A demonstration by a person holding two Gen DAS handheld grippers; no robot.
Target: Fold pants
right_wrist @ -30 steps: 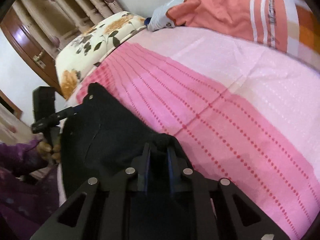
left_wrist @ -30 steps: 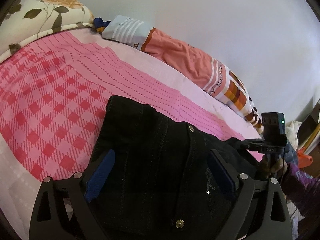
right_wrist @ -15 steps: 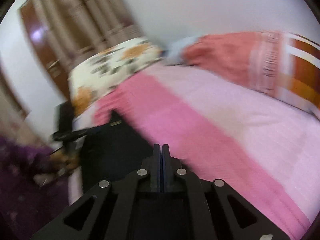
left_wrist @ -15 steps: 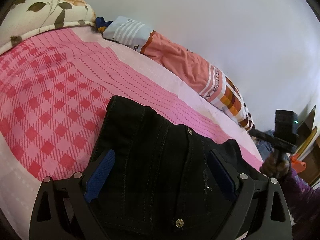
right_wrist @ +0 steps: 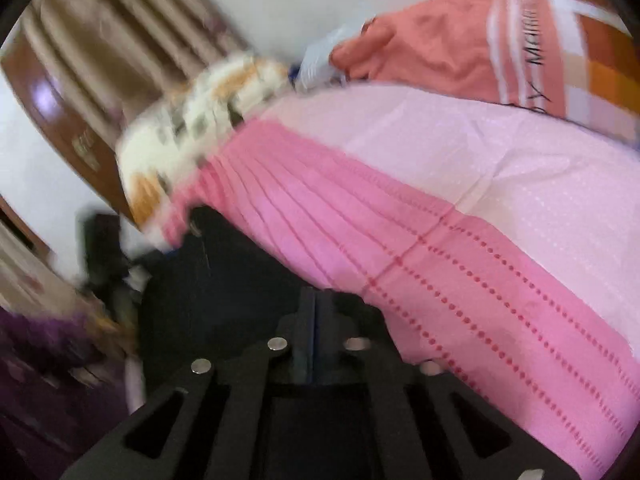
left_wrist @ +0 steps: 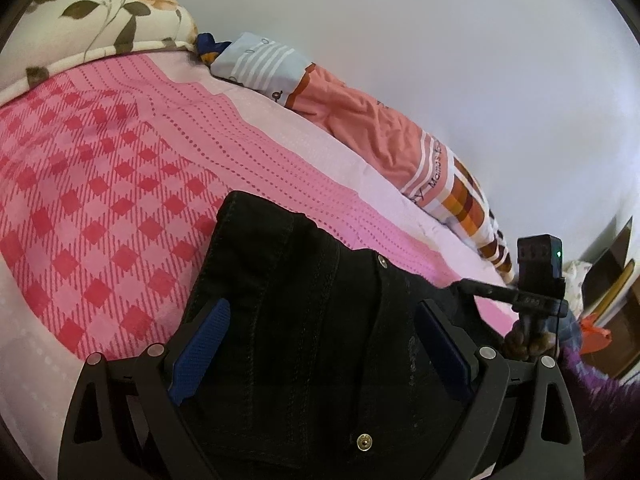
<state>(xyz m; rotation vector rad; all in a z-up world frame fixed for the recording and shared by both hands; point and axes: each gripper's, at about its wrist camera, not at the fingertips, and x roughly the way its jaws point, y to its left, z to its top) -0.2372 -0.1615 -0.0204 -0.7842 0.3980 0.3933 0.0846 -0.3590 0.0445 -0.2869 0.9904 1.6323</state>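
1. The left gripper (left_wrist: pixel 320 344) stands wide, its blue pads (left_wrist: pixel 200 350) on either side of the black jeans (left_wrist: pixel 304 320), not pinching them.
2. The right gripper (right_wrist: pixel 314 320) is nearly shut and easing apart; blur hides whether cloth is caught.
3. The jeans lie bunched at the near edge of the pink checked bedspread (left_wrist: pixel 92 208).
4. A floral pillow (left_wrist: pixel 100 12) and an orange blanket (left_wrist: pixel 360 120) lie along the wall.

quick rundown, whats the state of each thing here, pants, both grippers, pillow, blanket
black pants: bunched flat on the bed
left gripper: open wide, pads either side of the pants
right gripper: jaws opening from nearly shut, nothing visibly gripped
floral pillow: lying at the bedhead
orange blanket: rumpled along the wall
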